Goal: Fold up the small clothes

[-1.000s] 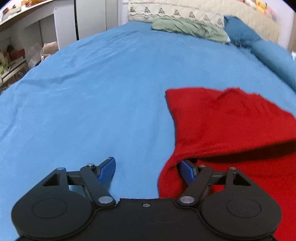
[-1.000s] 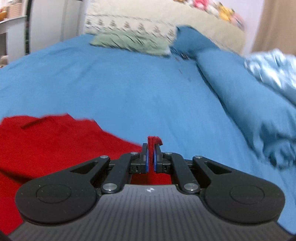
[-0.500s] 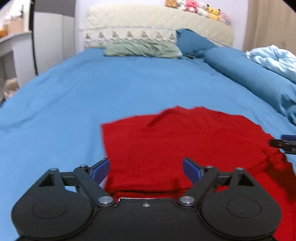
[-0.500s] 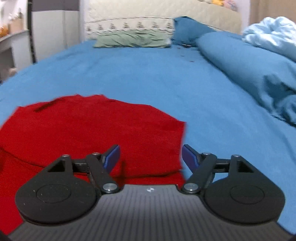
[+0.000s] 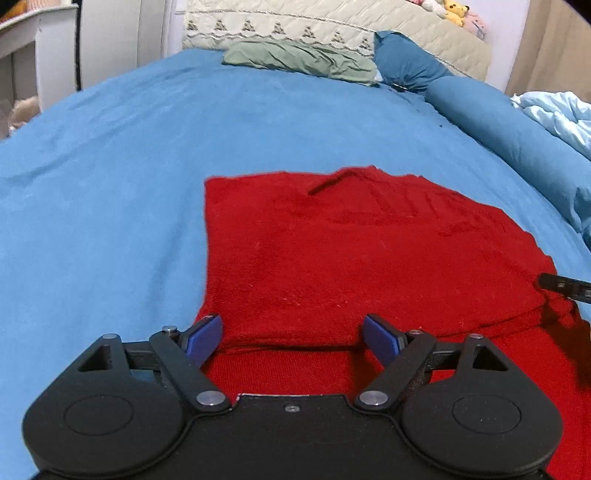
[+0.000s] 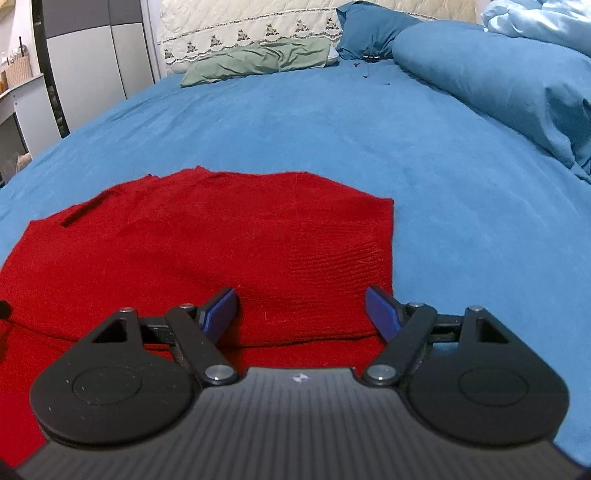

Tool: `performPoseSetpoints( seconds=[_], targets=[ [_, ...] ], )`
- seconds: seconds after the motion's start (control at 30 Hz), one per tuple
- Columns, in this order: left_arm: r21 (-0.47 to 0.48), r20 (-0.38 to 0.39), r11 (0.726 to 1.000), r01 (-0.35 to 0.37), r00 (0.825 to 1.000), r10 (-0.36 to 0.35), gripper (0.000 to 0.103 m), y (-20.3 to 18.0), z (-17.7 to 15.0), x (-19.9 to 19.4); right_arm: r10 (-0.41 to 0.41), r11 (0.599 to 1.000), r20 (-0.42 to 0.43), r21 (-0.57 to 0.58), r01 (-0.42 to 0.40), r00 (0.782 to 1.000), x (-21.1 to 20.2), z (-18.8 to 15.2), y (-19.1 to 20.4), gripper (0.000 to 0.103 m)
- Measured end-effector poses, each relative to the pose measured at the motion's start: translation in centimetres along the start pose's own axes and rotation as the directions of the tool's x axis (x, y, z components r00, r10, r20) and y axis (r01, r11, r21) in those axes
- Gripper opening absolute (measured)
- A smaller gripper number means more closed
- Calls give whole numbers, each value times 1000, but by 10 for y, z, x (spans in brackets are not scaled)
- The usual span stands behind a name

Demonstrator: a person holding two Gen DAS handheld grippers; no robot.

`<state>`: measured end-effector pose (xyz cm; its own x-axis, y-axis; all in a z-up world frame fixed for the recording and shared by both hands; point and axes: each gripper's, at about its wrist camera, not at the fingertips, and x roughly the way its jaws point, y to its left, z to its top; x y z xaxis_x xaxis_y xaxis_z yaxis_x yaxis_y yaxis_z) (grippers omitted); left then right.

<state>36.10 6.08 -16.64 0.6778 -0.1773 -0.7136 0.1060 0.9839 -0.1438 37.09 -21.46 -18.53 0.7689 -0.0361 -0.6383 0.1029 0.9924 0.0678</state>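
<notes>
A red knit garment [image 5: 351, 258] lies folded on the blue bed sheet [image 5: 110, 184]; its upper layer ends in a fold edge just in front of both grippers. It also shows in the right wrist view [image 6: 221, 243]. My left gripper [image 5: 293, 338] is open and empty over the garment's near left part. My right gripper [image 6: 304, 308] is open and empty over its near right part. A tip of the right gripper [image 5: 565, 287] shows at the right edge of the left wrist view.
A green cloth [image 5: 299, 62] and a dark blue pillow [image 5: 406, 62] lie at the headboard. A long blue bolster [image 6: 498, 77] and a pale blue quilt [image 6: 546, 18] lie along the right. Cabinets [image 6: 92, 66] stand to the left.
A second ago my right gripper was shut on the red garment's edge; it let go and opened. Both grippers moved over the folded garment, which now lies flat.
</notes>
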Motion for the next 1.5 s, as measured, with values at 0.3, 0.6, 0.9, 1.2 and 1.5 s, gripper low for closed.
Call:
performPoseSetpoints(
  seconds=[0.3,0.6,0.9,1.2,1.5],
  targets=[
    [49,149,997,-54,988,46,102,-28,12,-158,82,997,190,-21,-79,978,-166,21,-6,103],
    [45,76,997,-62,995,59,103,-18,-68,-260,142,990,79,-40,-139,987,-301,-26,-24,103],
    [-76,-101,993,-85,992,78,89,-3,-153,-249,68,995,-117,74,-60,991,-318,-131,-36,103],
    [-58,-220,991,-118,970,103,67,-6,-196,-220,18,989,-240,144,18,971,-300,-199,-35,81],
    [-10,-258,991,-133,958,126,50,-8,-211,-207,18,996,-294,90,9,956,-290,-207,-24,49]
  ],
)
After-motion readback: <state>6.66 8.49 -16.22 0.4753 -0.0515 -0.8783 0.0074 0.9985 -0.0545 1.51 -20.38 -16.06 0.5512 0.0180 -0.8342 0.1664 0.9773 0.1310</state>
